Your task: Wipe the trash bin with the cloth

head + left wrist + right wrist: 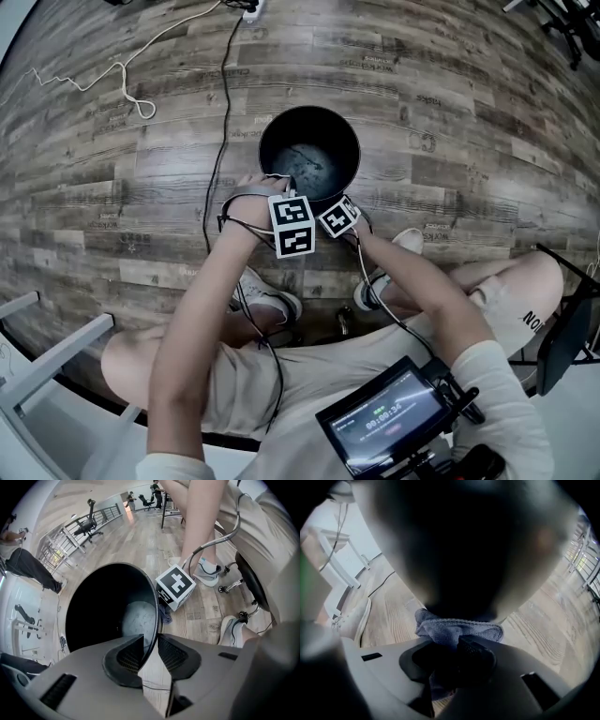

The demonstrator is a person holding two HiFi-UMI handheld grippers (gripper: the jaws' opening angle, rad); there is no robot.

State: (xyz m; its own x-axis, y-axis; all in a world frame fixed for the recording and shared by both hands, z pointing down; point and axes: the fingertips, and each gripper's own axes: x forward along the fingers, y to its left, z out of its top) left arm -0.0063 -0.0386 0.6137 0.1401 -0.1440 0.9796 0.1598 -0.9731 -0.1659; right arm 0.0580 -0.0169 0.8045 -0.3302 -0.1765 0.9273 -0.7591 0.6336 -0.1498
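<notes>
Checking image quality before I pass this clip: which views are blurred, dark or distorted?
Head view: sharp and evenly lit, but the floor planks bow from fisheye. Left gripper view: sharp; the trash bin interior reads near black. Right gripper view: the top half is dark and out of focus; only the cloth is crisp.

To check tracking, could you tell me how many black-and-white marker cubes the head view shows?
2. One cube rides the left gripper at the round black trash bin's near rim; the other, just right of it, rides the right gripper. None looks hidden.
</notes>
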